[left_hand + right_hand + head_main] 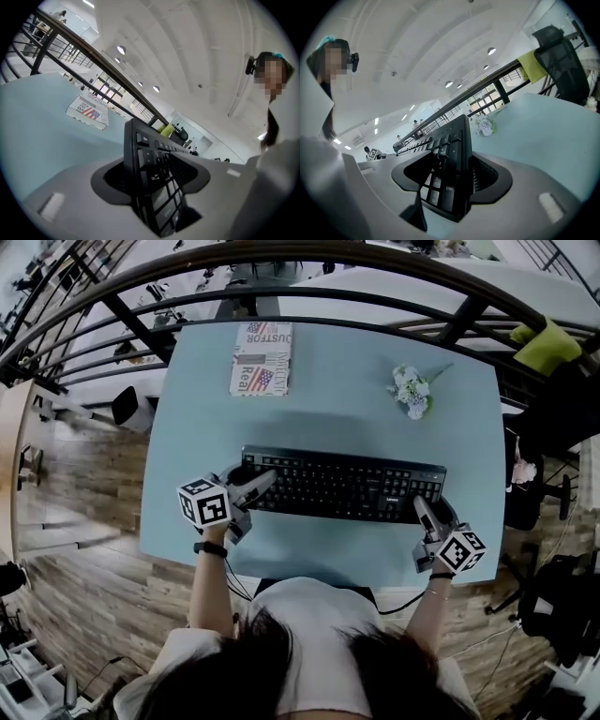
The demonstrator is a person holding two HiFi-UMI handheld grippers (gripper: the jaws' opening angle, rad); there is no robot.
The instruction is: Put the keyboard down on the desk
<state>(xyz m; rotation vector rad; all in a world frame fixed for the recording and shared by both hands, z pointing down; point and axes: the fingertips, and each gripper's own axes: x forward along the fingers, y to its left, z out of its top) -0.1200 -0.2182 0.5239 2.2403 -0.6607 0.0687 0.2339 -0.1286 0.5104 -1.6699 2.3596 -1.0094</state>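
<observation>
Keyboard (343, 486) is low over the near half of the table (337, 371), maybe touching, long axis 9-to-3. My left hand-held gripper (258, 482) is clamped on its 9 o'clock end and the right hand-held gripper (424, 509) on its 3 o'clock end, jaws wide.

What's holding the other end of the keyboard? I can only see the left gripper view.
Observer: The right gripper; the keyboard's right end sits between its fingers.
Operator: Is there something on the desk I can't see?
Observer: Yes, a little bunch of pale flowers lies toward its far right corner.
Operator: Are they touching the keyboard?
Observer: No, they lie apart from it, farther back.
</observation>
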